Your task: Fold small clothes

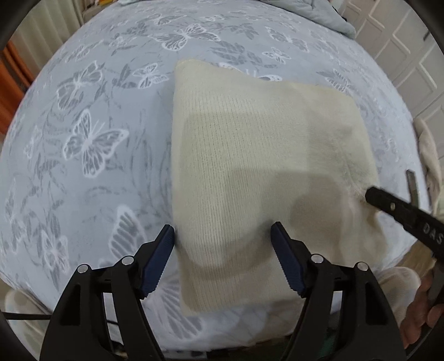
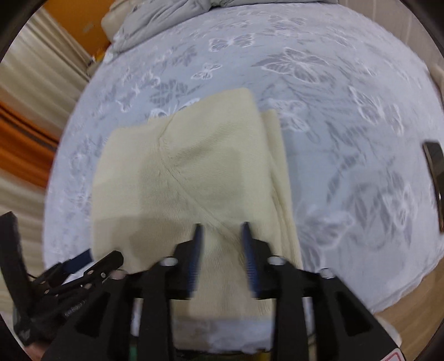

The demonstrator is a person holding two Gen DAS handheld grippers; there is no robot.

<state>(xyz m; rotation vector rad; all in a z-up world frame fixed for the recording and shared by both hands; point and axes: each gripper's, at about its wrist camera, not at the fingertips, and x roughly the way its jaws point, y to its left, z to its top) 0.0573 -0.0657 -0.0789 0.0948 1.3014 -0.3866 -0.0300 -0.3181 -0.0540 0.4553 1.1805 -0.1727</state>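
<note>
A cream knitted garment [image 1: 258, 155] lies folded into a rough rectangle on the bed; it also shows in the right wrist view [image 2: 194, 163], with a seam running across it and a folded edge along its right side. My left gripper [image 1: 223, 230] is open and empty, its blue-padded fingers hovering over the garment's near left part. My right gripper [image 2: 220, 227] is open and empty above the garment's near edge. The right gripper's black finger [image 1: 394, 207] shows at the garment's right side in the left wrist view. The left gripper [image 2: 80, 261] shows at the lower left of the right wrist view.
The bed has a grey-blue butterfly-print cover [image 1: 91, 138]. A grey duvet [image 2: 155, 22] is bunched at the far end. A dark flat object [image 2: 434, 166] lies on the bed at the right. White cupboard doors [image 1: 410, 50] stand to the right, curtains [image 2: 33, 111] to the left.
</note>
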